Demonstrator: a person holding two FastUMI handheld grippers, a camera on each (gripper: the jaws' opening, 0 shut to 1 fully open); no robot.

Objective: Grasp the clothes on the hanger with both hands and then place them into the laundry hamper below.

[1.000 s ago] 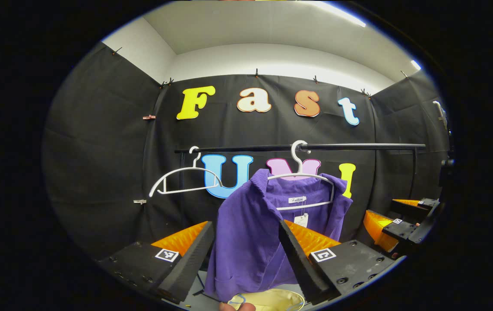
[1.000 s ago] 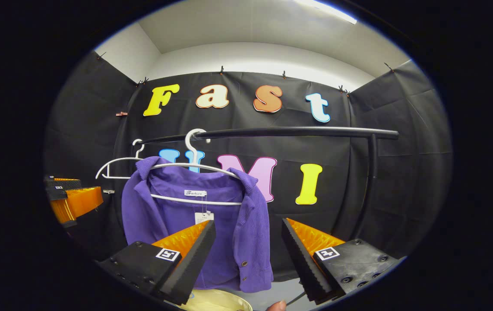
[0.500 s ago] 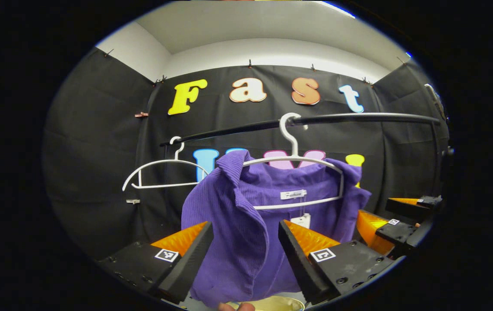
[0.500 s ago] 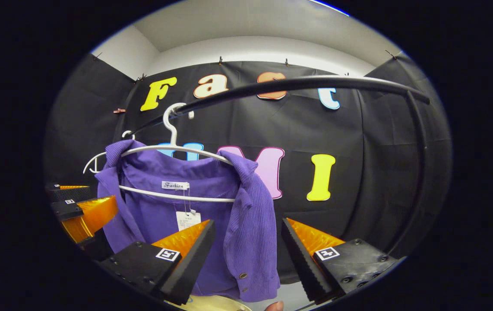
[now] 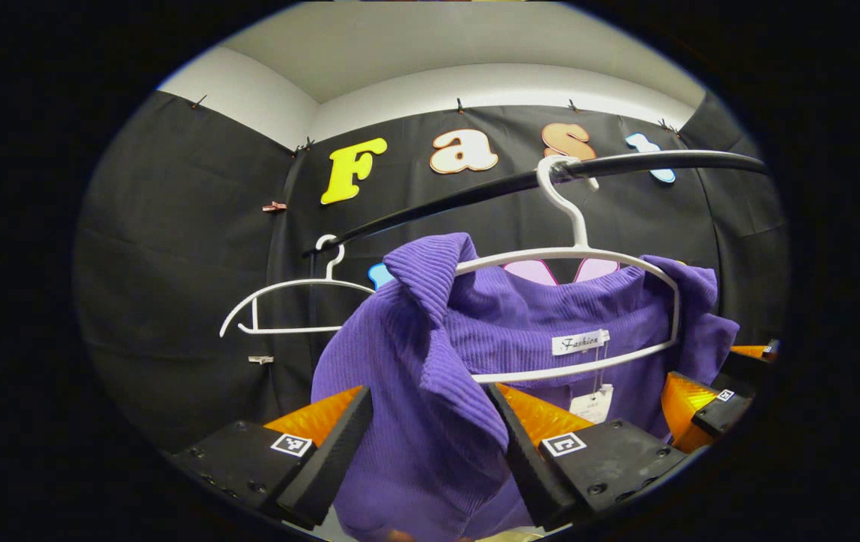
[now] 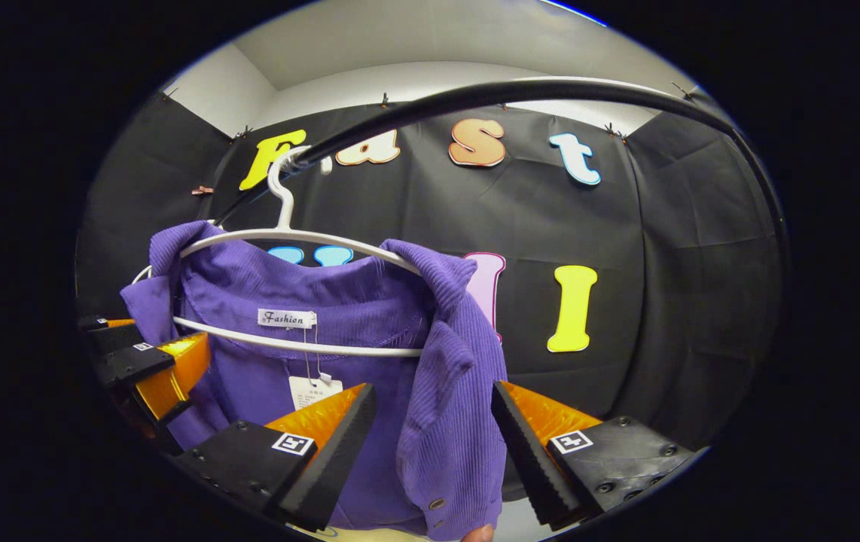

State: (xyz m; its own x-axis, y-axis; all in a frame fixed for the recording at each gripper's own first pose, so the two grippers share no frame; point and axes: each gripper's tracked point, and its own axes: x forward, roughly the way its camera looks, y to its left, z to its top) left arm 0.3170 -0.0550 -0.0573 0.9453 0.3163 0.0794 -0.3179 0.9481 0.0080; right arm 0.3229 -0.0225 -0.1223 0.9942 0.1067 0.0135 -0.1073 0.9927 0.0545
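Black cloth walls back a dark rail [image 5: 648, 161] hung with two white hangers. Left gripper [image 5: 430, 444] stands spread, the purple jacket [image 5: 430, 391] front panel hanging between its fingers, unclamped. Right gripper [image 6: 430, 444] is likewise parted around the other front edge [image 6: 452, 406] near the buttons. Outward, the jacket hangs on its hanger [image 5: 573, 256] toward the rail's middle; an empty hanger [image 5: 287, 301] sits nearer the end. Risk, I judge: closing on one thin layer may let cloth slip, or the collar may snag and drag the hanger off.

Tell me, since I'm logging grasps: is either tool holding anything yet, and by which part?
Nothing held: both tools open, left tool and right tool each straddling a front edge of the purple jacket.
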